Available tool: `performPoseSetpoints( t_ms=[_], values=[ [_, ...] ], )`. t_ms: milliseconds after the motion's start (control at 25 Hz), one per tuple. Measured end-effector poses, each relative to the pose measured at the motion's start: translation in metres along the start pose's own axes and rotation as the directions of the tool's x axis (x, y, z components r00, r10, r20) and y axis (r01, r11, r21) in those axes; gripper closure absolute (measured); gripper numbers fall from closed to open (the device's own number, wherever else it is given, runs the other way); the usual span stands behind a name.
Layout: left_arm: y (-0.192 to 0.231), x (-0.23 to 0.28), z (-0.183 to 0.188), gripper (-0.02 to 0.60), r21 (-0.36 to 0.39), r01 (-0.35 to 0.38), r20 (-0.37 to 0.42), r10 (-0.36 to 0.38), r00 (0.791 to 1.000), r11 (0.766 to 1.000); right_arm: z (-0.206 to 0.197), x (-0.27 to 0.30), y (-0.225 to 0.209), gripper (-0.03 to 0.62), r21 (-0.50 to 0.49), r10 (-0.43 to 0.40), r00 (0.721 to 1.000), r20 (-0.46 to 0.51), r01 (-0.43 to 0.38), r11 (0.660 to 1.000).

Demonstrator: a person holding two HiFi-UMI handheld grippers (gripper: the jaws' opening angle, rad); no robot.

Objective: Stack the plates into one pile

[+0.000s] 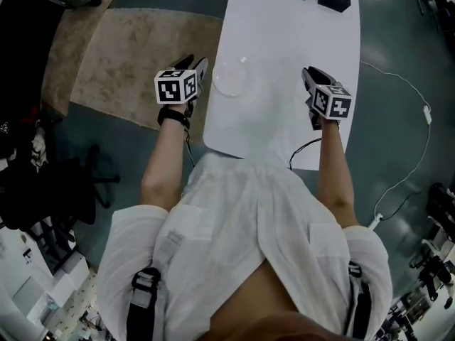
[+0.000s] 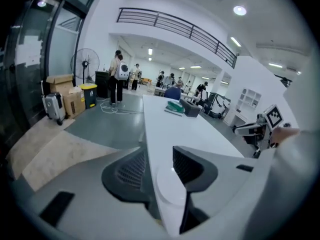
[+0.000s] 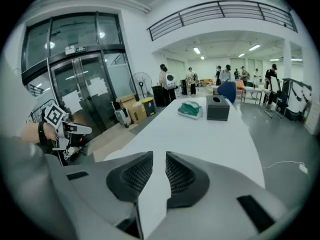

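The long white table (image 1: 284, 41) runs away from the person. A round, pale, translucent plate (image 1: 233, 77) (image 2: 170, 186) lies flat on it, close to its left edge and not far from its near left corner (whether more plates lie under it cannot be told).

The left gripper (image 1: 193, 65) (image 2: 160, 166) hangs just off that left edge, beside the plate and clear of it. It points forward and slopes downward. Its jaws stand well apart and hold nothing; the plate shows through the gap, lying on the table beyond them.

The right gripper (image 1: 310, 74) (image 3: 159, 171) is raised over the table's right side, well apart from the plate, sloping down the same way. Its jaws leave only a narrow slit, with nothing in it but bare tabletop behind.

Both bare forearms reach forward from a white shirt. The left forearm (image 1: 162, 162), with a dark wristband (image 1: 174, 116), is over the floor; the right forearm (image 1: 334, 169) crosses the table's near right corner.
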State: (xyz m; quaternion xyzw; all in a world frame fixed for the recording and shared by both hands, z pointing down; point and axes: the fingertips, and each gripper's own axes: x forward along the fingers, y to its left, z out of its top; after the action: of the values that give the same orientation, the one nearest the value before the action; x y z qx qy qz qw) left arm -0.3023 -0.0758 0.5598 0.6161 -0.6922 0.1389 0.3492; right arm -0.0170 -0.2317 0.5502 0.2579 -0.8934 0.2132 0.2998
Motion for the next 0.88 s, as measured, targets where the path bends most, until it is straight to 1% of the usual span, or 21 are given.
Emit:
performPoseSetpoints(
  t_ms=[80, 160, 240, 320, 360, 440, 520, 760, 880],
  values=[
    [-0.006, -0.012, 0.021, 0.411, 0.053, -0.003, 0.064, 0.000, 0.998, 0.999, 0.019, -0.030, -0.012, 0.503, -0.003, -0.026, 0.995, 0.101, 0.027, 1.000],
    [-0.014, -0.023, 0.045, 0.433, 0.101, -0.011, 0.140, -0.003, 0.990, 0.995, 0.038, -0.060, -0.024, 0.523, -0.010, -0.050, 0.978, 0.201, 0.054, 0.999],
    [-0.023, -0.035, 0.069, 0.467, 0.150, -0.026, 0.221, -0.008, 0.975, 0.988, 0.054, -0.087, -0.035, 0.534, -0.025, -0.071, 0.957, 0.281, 0.081, 0.996],
    [-0.035, -0.048, 0.093, 0.498, 0.197, -0.038, 0.300, -0.023, 0.954, 0.980, 0.068, -0.113, -0.043, 0.540, -0.045, -0.088, 0.933, 0.350, 0.111, 0.993],
    [-0.040, -0.055, 0.105, 0.507, 0.209, -0.041, 0.340, -0.034, 0.940, 0.977, 0.075, -0.126, -0.045, 0.544, -0.052, -0.088, 0.917, 0.390, 0.117, 0.992],
    [-0.049, -0.069, 0.126, 0.534, 0.212, -0.038, 0.412, -0.054, 0.910, 0.977, 0.089, -0.151, -0.044, 0.554, -0.056, -0.065, 0.877, 0.475, 0.104, 0.993],
    [-0.058, -0.079, 0.144, 0.553, 0.215, -0.026, 0.469, -0.080, 0.879, 0.976, 0.098, -0.168, -0.040, 0.558, -0.071, -0.043, 0.845, 0.532, 0.095, 0.993],
    [-0.096, -0.111, 0.175, 0.561, 0.258, 0.024, 0.610, -0.182, 0.771, 0.966, 0.119, -0.209, -0.019, 0.566, -0.157, 0.001, 0.784, 0.621, 0.122, 0.980],
    [-0.109, -0.127, 0.187, 0.561, 0.292, 0.019, 0.653, -0.214, 0.726, 0.956, 0.133, -0.228, -0.011, 0.568, -0.191, 0.011, 0.753, 0.658, 0.153, 0.970]
  ],
)
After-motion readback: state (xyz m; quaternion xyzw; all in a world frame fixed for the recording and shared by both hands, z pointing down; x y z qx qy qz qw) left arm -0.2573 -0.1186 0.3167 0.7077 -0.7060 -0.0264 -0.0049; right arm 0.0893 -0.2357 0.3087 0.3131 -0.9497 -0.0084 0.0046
